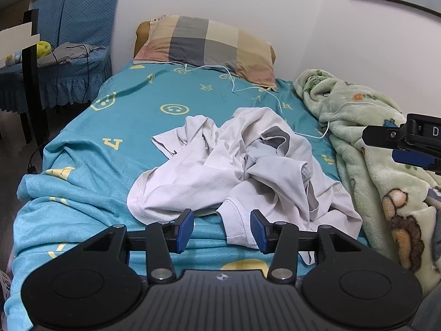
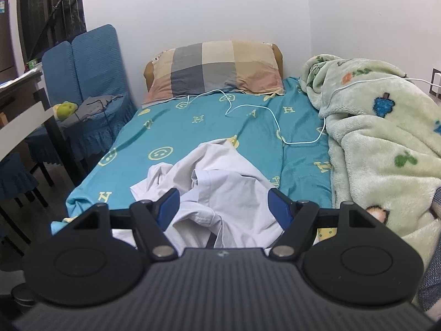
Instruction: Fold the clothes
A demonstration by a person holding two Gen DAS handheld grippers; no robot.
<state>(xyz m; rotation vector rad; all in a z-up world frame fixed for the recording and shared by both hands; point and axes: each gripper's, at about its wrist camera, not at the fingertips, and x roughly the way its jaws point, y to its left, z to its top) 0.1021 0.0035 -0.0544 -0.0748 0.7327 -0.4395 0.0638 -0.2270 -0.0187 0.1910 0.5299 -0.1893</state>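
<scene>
A crumpled white T-shirt lies in a heap on the teal bed sheet. My left gripper is open just in front of the shirt's near edge, with a sleeve hem between its blue pads. My right gripper is open and hovers above the shirt, which fills the gap between its fingers. The right gripper also shows in the left wrist view at the far right, above the blanket.
A plaid pillow lies at the head of the bed. A pale green fleece blanket is bunched along the right side. A white cable trails across the sheet. Blue-covered chairs and a dark table stand left of the bed.
</scene>
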